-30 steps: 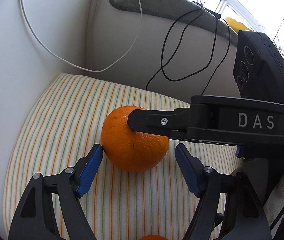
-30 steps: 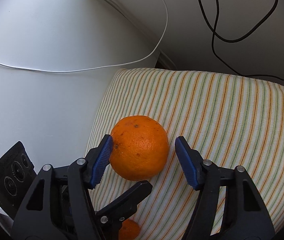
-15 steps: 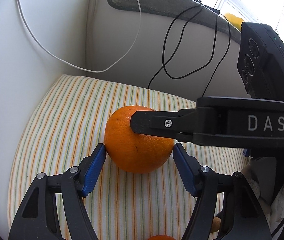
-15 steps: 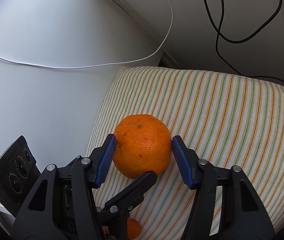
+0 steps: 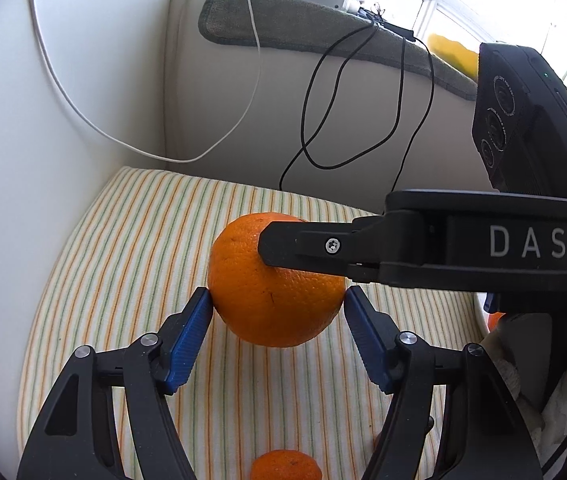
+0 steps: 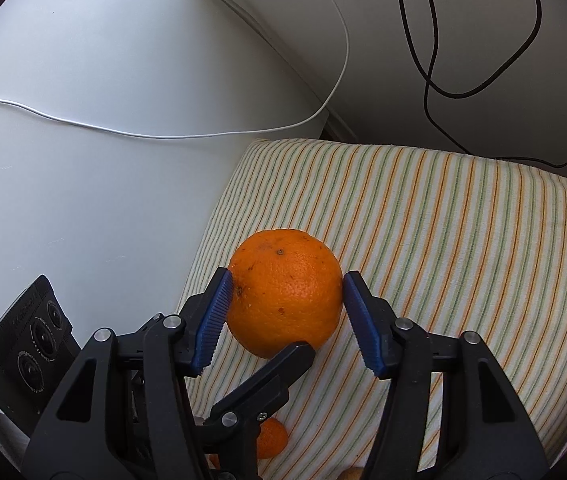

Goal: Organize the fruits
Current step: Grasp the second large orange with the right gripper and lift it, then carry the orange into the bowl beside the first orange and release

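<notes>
Left wrist view: a small orange [image 5: 285,465] is seen nearest, on the striped cloth [image 5: 123,248]. Just beyond, the large orange [image 5: 275,284] is clamped between the blue ribbed pads of the left gripper [image 5: 277,312], dead ahead and seemingly lifted clear. It is gripped crosswise as well by the right gripper [image 6: 283,300]; neither hand is nearer. The fruit is round, pebbled, without a long axis. Farther off, cables [image 5: 323,112] are draped over smooth pale walls.
</notes>
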`<state>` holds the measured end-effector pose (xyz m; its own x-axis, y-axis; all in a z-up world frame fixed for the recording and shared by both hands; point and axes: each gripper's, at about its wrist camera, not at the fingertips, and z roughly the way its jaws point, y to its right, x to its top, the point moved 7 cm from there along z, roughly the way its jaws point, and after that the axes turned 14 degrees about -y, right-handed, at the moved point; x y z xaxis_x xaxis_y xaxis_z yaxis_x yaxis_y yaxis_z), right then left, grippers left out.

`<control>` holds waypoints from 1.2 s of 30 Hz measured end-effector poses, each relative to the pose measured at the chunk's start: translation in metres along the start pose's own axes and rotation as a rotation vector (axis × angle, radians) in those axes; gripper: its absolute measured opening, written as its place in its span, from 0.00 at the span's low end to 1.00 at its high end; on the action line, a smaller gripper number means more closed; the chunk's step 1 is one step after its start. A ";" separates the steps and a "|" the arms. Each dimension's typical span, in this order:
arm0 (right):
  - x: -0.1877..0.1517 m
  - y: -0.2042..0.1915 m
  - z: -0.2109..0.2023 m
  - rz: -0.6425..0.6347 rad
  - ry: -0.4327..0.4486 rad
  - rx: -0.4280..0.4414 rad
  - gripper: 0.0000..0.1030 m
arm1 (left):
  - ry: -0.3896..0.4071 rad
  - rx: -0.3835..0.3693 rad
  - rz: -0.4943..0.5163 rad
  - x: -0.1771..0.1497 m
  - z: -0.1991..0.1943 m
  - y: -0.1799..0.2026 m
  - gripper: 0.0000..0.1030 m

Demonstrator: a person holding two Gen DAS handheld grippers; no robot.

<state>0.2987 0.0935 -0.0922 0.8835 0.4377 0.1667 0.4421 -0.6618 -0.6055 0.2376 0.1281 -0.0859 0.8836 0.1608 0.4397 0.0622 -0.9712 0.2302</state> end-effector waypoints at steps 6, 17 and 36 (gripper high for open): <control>-0.013 -0.002 -0.026 -0.013 0.031 0.000 0.58 | 0.032 -0.001 0.024 -0.002 -0.016 0.022 0.66; -0.043 0.010 -0.084 -0.004 0.101 -0.009 0.58 | 0.070 -0.016 0.099 -0.009 -0.037 0.081 0.66; -0.103 0.080 -0.181 0.088 0.209 -0.027 0.58 | 0.073 -0.101 0.226 -0.014 -0.038 0.188 0.66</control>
<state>0.2710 -0.1147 -0.0174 0.9303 0.2442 0.2737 0.3638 -0.7092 -0.6038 0.2192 -0.0501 -0.0157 0.8339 -0.0429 0.5502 -0.1831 -0.9620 0.2025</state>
